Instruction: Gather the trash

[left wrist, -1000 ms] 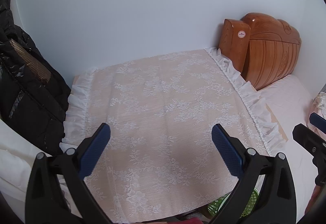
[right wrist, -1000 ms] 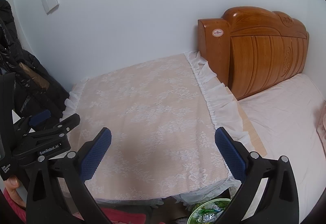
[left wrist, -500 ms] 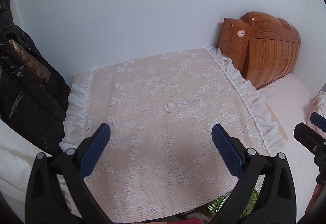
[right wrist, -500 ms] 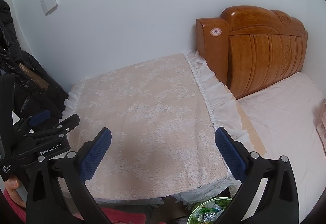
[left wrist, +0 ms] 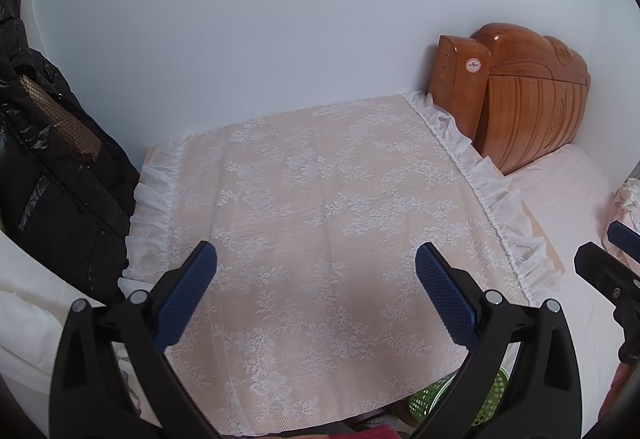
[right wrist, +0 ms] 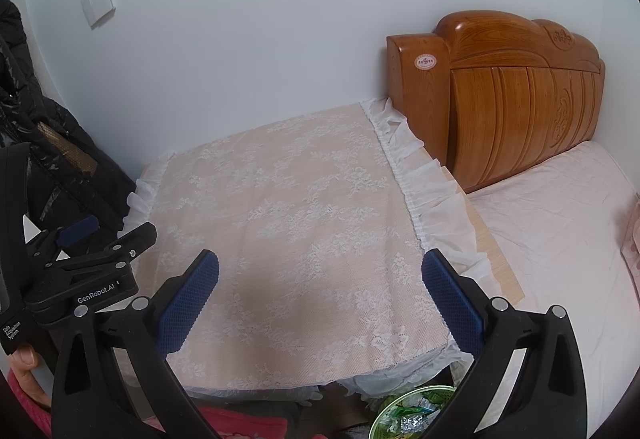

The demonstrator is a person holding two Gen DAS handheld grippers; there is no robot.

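Note:
A green mesh trash basket [right wrist: 404,415] stands on the floor below the table's front right corner, with wrappers and foil scraps inside; its side also shows in the left wrist view [left wrist: 430,397]. My left gripper [left wrist: 316,283] is open and empty above the lace-covered table [left wrist: 320,207]. My right gripper [right wrist: 320,287] is open and empty above the same table [right wrist: 288,207]. The left gripper also shows at the left of the right wrist view [right wrist: 92,251]. No loose trash shows on the tabletop.
A carved wooden headboard [right wrist: 516,111] and a pink-sheeted bed [right wrist: 560,219] lie to the right. A black puffer jacket [left wrist: 48,167] hangs at the left. A white wall with a light switch [right wrist: 98,3] is behind the table.
Both views have shifted only slightly. Both grippers stay open and empty over the table.

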